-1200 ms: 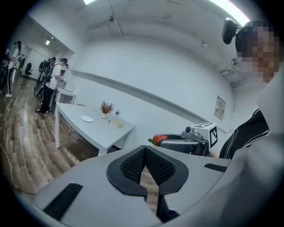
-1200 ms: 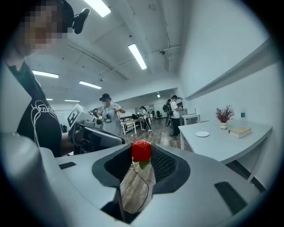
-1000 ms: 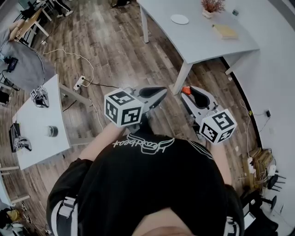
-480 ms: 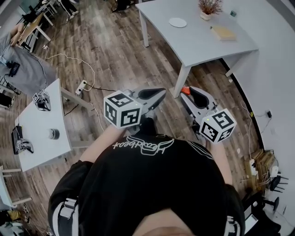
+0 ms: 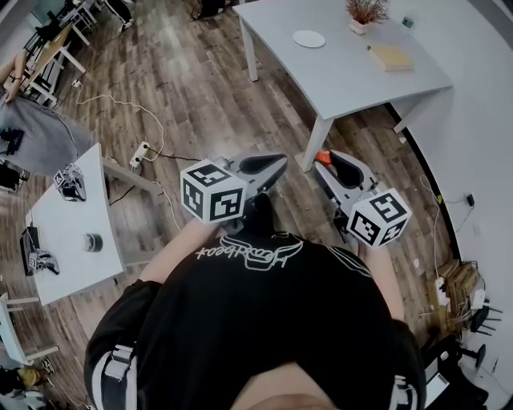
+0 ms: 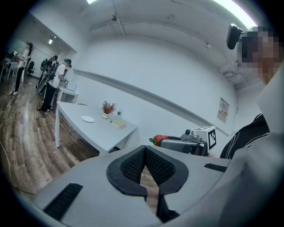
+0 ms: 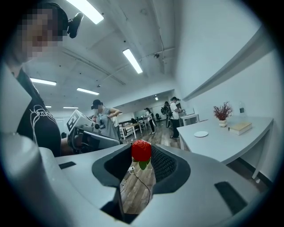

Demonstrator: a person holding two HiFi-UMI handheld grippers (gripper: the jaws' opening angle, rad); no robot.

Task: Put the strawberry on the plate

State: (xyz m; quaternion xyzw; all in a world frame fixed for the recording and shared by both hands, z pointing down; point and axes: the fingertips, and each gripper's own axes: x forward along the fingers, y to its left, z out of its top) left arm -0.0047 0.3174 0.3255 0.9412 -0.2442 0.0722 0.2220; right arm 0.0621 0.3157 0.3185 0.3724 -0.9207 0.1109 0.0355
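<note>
A red strawberry [image 7: 141,150] with green leaves sits pinched between the pads of my right gripper [image 7: 142,156], which is shut on it. In the head view the strawberry [image 5: 323,155] shows at the tip of that right gripper [image 5: 322,162], held over the wooden floor short of the grey table [image 5: 353,76]. A small white plate [image 5: 309,38] lies on the table's far part; it also shows as the plate [image 7: 201,134] and the plate [image 6: 88,119]. My left gripper [image 5: 276,162] hovers beside the right one, its pads [image 6: 133,165] meeting at the tips with nothing between them.
On the grey table stand a potted plant [image 5: 365,12] and a book [image 5: 390,56]. A small white table [image 5: 68,216] with a few objects is at left. A power strip with cable [image 5: 138,146] lies on the floor. Several people [image 6: 55,84] stand far off.
Hardly anything: the head view drifts slightly. Both grippers keep their stance and the strawberry stays in the right one.
</note>
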